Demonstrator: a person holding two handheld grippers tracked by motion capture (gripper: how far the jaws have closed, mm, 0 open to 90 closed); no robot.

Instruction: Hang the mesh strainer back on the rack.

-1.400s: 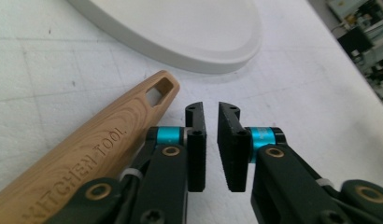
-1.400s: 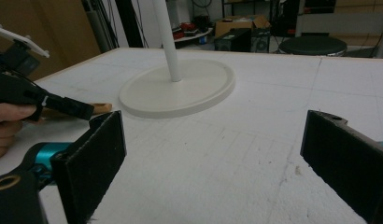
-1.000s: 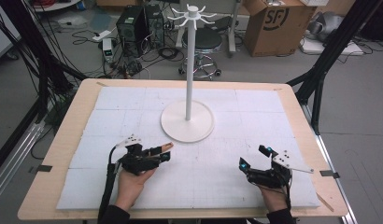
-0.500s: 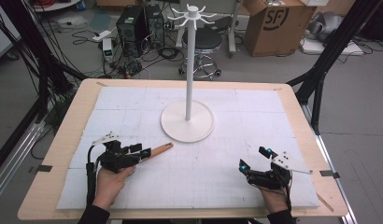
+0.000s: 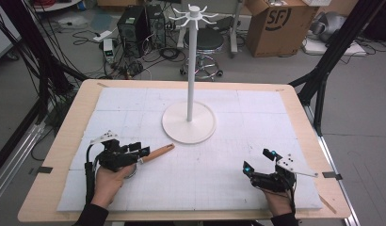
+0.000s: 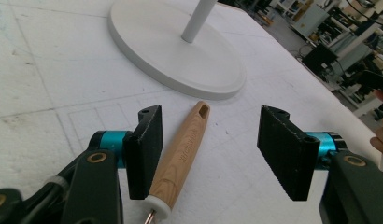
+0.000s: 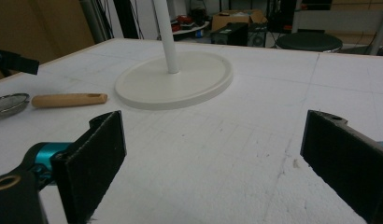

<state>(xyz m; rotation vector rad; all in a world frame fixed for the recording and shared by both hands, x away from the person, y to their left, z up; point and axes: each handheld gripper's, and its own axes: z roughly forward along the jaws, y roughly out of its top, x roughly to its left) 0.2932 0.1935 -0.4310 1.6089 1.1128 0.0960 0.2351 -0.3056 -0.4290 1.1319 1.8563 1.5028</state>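
Down on the white mat (image 5: 219, 183) that covers the surface (image 5: 73, 141), a small strainer (image 7: 10, 103) with a wooden handle (image 6: 180, 151) lies at the left, handle pointing toward the round base (image 5: 188, 123) of a white hook stand (image 5: 191, 61). From the left tongs' own view, the left tongs (image 6: 213, 149) stand wide around that handle: it lies between the two black pads, just beside the left-hand pad, with a clear gap to the other, and whether it touches the near pad I cannot tell. Its holed end stops just short of the base's rim. In the high view the left tongs (image 5: 134, 151) sit over the strainer, the hand (image 5: 108, 181) behind them. Well apart at the right, the right tongs (image 7: 213, 158) gape wide over bare mat, pointing toward the stand, with nothing between the pads.
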